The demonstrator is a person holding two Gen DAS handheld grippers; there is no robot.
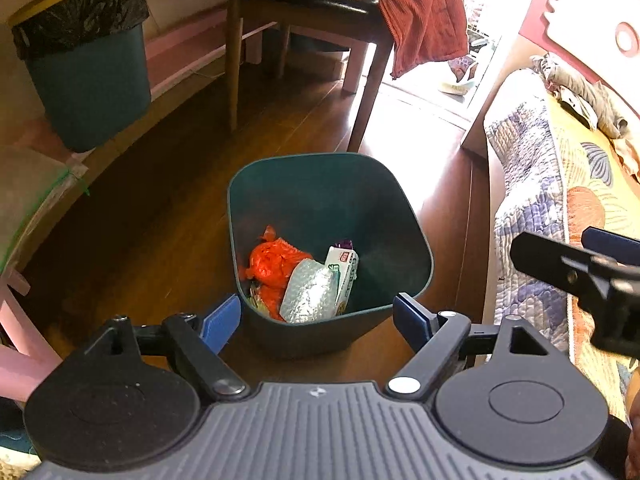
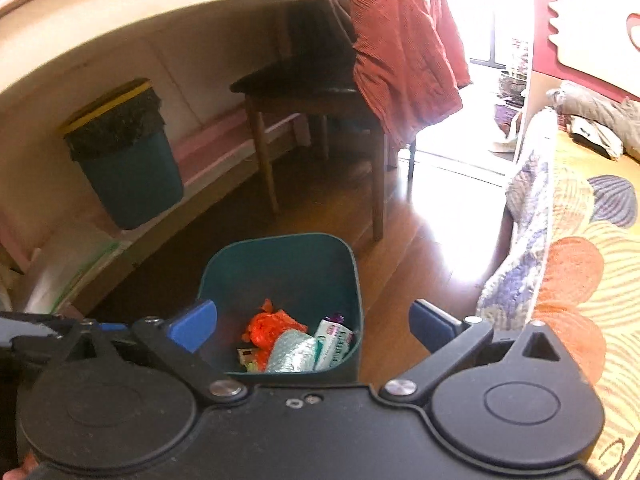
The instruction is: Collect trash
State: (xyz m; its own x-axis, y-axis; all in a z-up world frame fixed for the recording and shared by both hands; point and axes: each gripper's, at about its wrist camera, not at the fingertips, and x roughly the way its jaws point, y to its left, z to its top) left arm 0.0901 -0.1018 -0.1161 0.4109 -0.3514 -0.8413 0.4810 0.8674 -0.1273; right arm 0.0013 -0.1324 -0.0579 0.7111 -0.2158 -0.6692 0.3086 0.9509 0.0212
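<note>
Your left gripper (image 1: 316,320) and right gripper (image 2: 314,326) both stand wide and empty; wrappers (image 1: 308,290) already lie in the bin (image 1: 320,176), and no loose trash shows.

the wooden floor (image 1: 168,216) carries an unlined teal bin (image 1: 404,248). beyond this bin stands a wooden chair (image 1: 296,4). left of the bin, a second teal bin (image 1: 92,88) with a black liner sits on a pink ledge (image 1: 188,52).

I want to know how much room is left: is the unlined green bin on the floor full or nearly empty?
Nearly empty. The green bin holds only an orange bag, a silver pouch and a white packet at its bottom; its inner walls are bare.
</note>
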